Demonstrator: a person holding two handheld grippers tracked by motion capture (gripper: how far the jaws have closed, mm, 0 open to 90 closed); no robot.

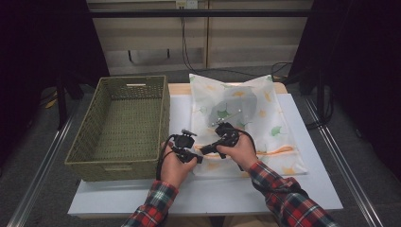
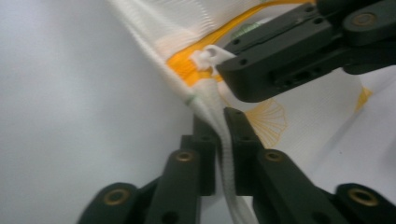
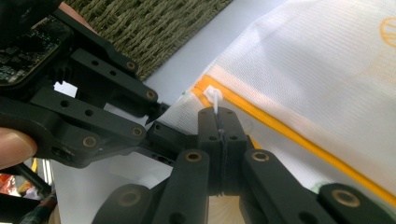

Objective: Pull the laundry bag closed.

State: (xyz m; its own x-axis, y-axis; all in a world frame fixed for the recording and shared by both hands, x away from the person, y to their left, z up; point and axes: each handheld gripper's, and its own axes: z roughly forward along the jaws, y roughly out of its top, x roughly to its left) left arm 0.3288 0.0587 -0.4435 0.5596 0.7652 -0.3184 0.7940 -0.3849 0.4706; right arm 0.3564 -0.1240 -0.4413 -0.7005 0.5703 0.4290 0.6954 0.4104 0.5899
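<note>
A white mesh laundry bag (image 1: 269,118) printed with leaves lies on the table, with a grey garment (image 1: 234,106) showing through it. An orange zipper (image 3: 299,135) runs along its near edge. My left gripper (image 2: 219,116) is shut on the bag's fabric edge just below the zipper's end. My right gripper (image 3: 218,114) is shut on the white zipper pull (image 3: 214,97), whose tip sticks out past the jaws. The two grippers meet tip to tip at the bag's near left corner (image 1: 201,153).
A woven green basket (image 1: 118,165) stands to the left of the bag, close beside my left hand. The white table top (image 1: 213,194) stretches in front of both forearms. Dark floor and cables lie beyond the far edge.
</note>
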